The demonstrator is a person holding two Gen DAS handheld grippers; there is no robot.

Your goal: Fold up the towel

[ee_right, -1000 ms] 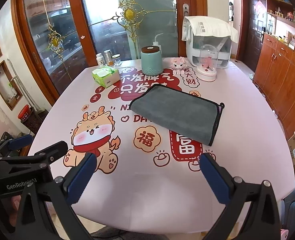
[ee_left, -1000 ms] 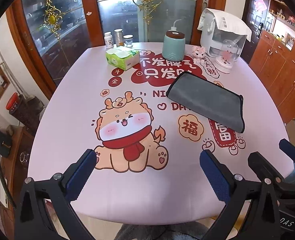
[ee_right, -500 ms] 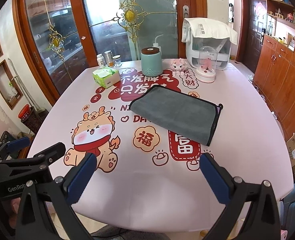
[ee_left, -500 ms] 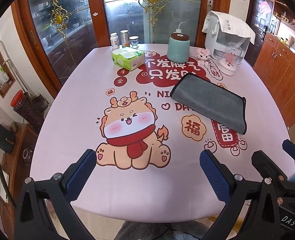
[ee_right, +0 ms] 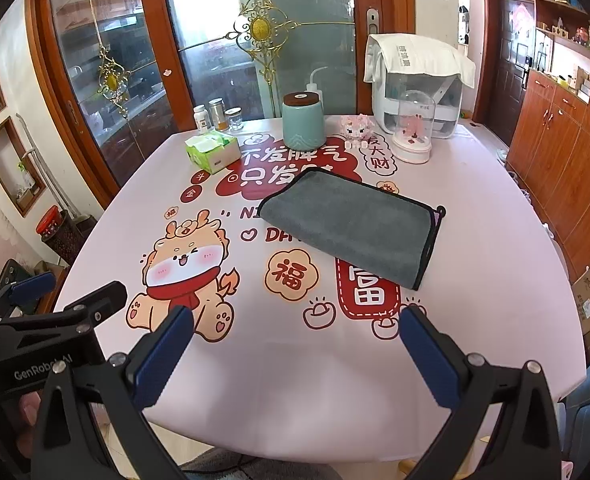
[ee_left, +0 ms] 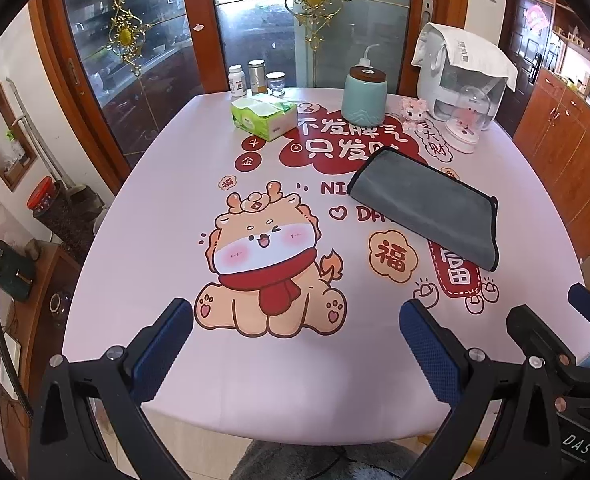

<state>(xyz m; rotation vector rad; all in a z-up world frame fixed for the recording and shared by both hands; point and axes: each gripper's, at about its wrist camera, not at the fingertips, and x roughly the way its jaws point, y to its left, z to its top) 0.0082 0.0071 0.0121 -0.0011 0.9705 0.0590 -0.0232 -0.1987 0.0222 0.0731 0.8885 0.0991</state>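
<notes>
plush matt towel, smooth tablecloth

The flat grey towel with a black edge covers part of the red letters printed on the pink tablecloth, so those words cannot be read whole. A white cloth hides the top of the white machine at the back. The labels on the three small jars are too tiny to read. The black arms of the right gripper run off the bottom edge.

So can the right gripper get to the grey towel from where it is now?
Probably yes: the right gripper is open, and only bare tablecloth lies between it and the grey towel.
</notes>
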